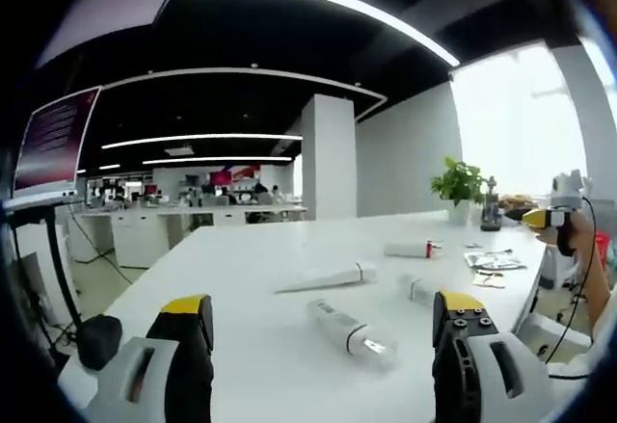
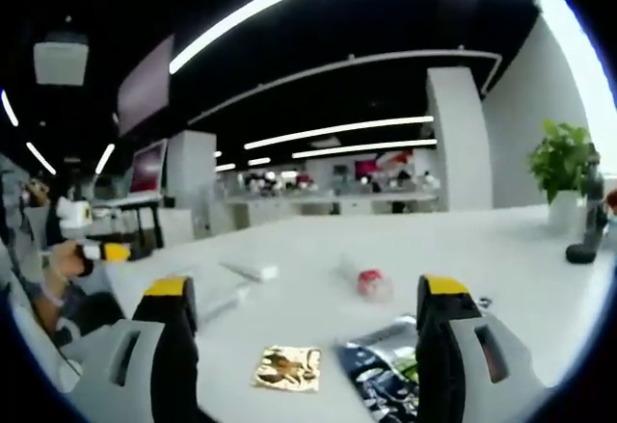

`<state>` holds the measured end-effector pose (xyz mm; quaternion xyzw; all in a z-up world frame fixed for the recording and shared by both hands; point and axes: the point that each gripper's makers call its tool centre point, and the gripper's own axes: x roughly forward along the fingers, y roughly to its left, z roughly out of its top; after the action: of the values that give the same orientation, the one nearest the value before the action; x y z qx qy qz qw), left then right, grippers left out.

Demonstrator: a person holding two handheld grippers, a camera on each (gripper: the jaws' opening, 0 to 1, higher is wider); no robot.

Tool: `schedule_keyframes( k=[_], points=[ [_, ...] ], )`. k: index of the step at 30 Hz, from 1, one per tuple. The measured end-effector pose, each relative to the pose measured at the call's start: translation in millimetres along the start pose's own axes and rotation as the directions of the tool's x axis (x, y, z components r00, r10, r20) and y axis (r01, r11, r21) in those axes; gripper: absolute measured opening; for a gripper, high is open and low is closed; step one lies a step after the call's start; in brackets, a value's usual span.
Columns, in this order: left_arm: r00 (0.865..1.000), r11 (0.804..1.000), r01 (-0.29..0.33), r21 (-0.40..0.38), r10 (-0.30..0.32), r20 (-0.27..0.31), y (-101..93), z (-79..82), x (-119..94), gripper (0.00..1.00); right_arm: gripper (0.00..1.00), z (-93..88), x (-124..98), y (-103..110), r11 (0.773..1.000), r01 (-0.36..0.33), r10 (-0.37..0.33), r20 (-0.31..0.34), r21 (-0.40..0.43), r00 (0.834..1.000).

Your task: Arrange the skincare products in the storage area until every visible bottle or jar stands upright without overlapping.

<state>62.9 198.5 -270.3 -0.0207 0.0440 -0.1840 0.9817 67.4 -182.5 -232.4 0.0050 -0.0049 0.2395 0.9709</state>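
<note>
Several skincare items lie flat on the white table. A white bottle with a clear cap lies closest, between and just beyond my left gripper's open jaws. Behind it lie a white tube, a small white bottle and a red-capped bottle. In the right gripper view the red-capped bottle points its cap at me, and the white tube lies left of it. My right gripper is open and holds nothing. Neither gripper touches a product.
A potted plant and a dark upright bottle stand at the table's far end. Flat sachets lie near the right gripper. A hand holds the other gripper at the left edge. A monitor on a stand is beside the table.
</note>
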Motion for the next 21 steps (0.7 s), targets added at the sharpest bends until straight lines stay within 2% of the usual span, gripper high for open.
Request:
schedule_keyframes(
  k=[10, 14, 21],
  points=[
    [1.0, 1.0, 0.015, -0.001, -0.015, 0.01, -5.3, 2.4, -0.9, 0.97, 0.93, -0.1, -0.1, 1.3, 1.0, -0.006, 0.006, 0.002, 0.0, 1.0],
    [1.0, 0.999, 0.017, 0.027, -0.016, -0.017, -5.0, -2.3, -1.0, 0.96, 0.93, -0.2, 0.0, 0.6, 1.0, -0.005, 0.005, 0.004, 0.006, 1.0],
    [0.999, 0.999, 0.034, -0.006, -0.034, 0.0, -6.5, -0.3, -0.8, 0.95, 0.93, -0.5, 1.5, 1.3, 1.0, -0.008, 0.008, 0.006, 0.012, 1.0]
  ],
)
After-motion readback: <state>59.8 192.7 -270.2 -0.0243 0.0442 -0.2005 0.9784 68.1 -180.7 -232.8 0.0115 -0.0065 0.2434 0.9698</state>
